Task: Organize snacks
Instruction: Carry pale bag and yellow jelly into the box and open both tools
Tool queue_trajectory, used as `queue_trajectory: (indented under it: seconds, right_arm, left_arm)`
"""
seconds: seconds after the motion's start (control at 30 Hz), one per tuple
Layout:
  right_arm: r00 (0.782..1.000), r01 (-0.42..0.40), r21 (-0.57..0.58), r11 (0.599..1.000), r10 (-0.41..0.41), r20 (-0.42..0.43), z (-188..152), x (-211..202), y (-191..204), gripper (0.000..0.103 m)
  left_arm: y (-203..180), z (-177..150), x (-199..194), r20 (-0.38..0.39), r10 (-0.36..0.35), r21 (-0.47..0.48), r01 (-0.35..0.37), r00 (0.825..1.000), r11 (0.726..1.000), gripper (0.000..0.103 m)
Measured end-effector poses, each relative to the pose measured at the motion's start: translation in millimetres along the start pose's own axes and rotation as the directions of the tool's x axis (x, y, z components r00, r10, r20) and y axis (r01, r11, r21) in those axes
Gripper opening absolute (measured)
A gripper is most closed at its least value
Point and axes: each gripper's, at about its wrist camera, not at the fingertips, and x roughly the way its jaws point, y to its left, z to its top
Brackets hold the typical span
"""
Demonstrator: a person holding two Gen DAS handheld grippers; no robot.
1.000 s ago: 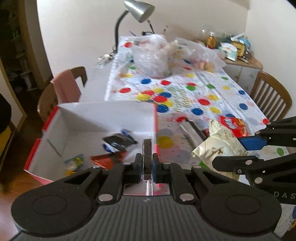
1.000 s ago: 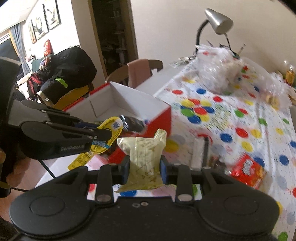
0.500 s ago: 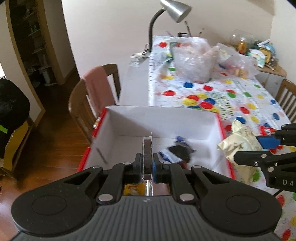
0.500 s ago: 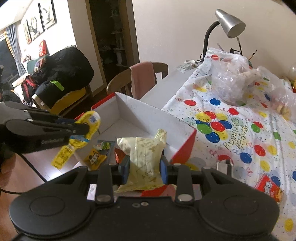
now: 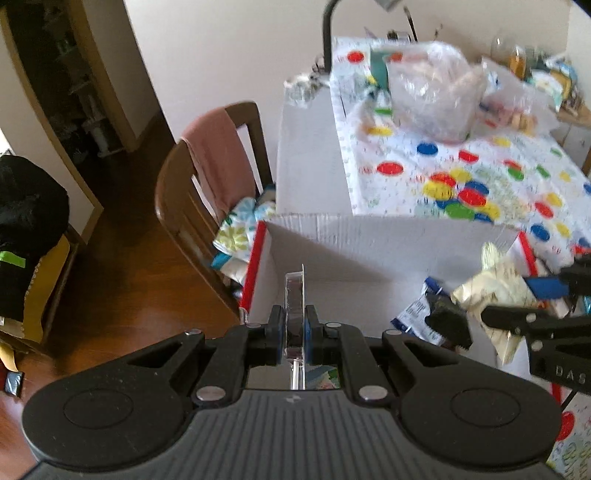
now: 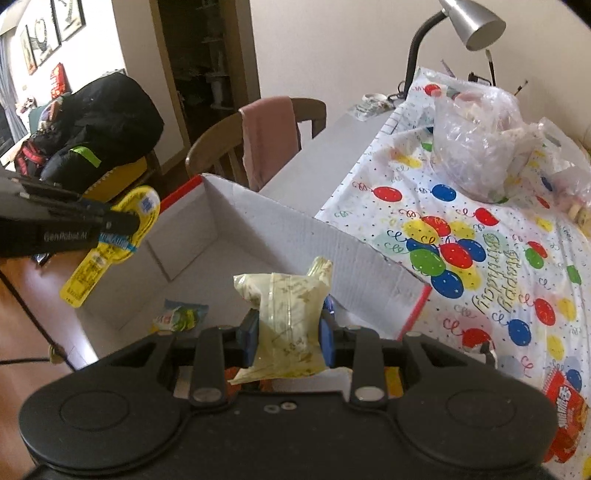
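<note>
A white cardboard box [image 5: 369,240] [image 6: 258,221] with red outer sides stands at the table's near left corner. My left gripper [image 5: 294,325] [image 6: 122,225] is shut on a flat yellow snack pack [image 6: 110,243], seen edge-on [image 5: 294,295] in the left wrist view, held over the box's left end. My right gripper [image 6: 288,332] [image 5: 532,299] is shut on a pale cream snack bag [image 6: 288,314] [image 5: 495,291] above the box's right part. Inside the box lie a blue-and-black packet [image 5: 432,317] and a small green-and-yellow packet [image 6: 181,314].
A balloon-print tablecloth [image 6: 480,240] covers the table, with clear plastic bags [image 6: 476,147] and a desk lamp [image 6: 472,22] at the far end. A red snack bag [image 6: 565,406] lies right of the box. A wooden chair [image 5: 207,184] with pink cloth stands left of the table.
Both grippers have swung left together with their snacks, from over the tablecloth beside the box to above the box's inside. Neither grip has changed.
</note>
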Motion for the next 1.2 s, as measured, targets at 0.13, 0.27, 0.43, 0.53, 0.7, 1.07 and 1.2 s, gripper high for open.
queue_trajectory:
  seconds: [0.13,0.27,0.43,0.53,0.7,1.07,1.2]
  right_arm:
    - [1.000,0.009,-0.002,1.000,-0.009,-0.019,5,15,-1,0.031]
    - [0.999,0.014,-0.007,1.000,-0.015,-0.051,7,29,-2,0.031]
    - [0.997,0.012,-0.026,1.000,-0.014,-0.076,3,38,2,0.031]
    - [0.996,0.007,-0.031,0.999,-0.010,-0.090,2,41,4,0.032]
    - [0.995,0.007,-0.040,0.999,-0.011,-0.102,0,45,6,0.035]
    - [0.994,-0.013,-0.032,0.999,0.010,-0.107,-4,40,7,0.046]
    - [0.995,-0.026,-0.026,0.999,0.023,-0.099,-6,33,8,0.053]
  left_arm:
    - [-4,0,19,-0.057,-0.010,0.031,0.012,0.998,0.999,0.010]
    - [-12,-2,37,-0.100,-0.010,0.071,0.018,0.995,0.997,0.010]
    - [-20,-5,50,-0.144,-0.018,0.092,0.031,0.989,0.995,0.010]
    - [-25,-9,56,-0.169,-0.012,0.113,0.032,0.985,0.993,0.010]
    - [-30,-13,64,-0.205,-0.002,0.133,0.030,0.979,0.991,0.010]
    - [-35,-16,55,-0.198,-0.009,0.133,0.036,0.980,0.990,0.011]
    - [-35,-18,46,-0.173,-0.017,0.119,0.038,0.985,0.992,0.021]
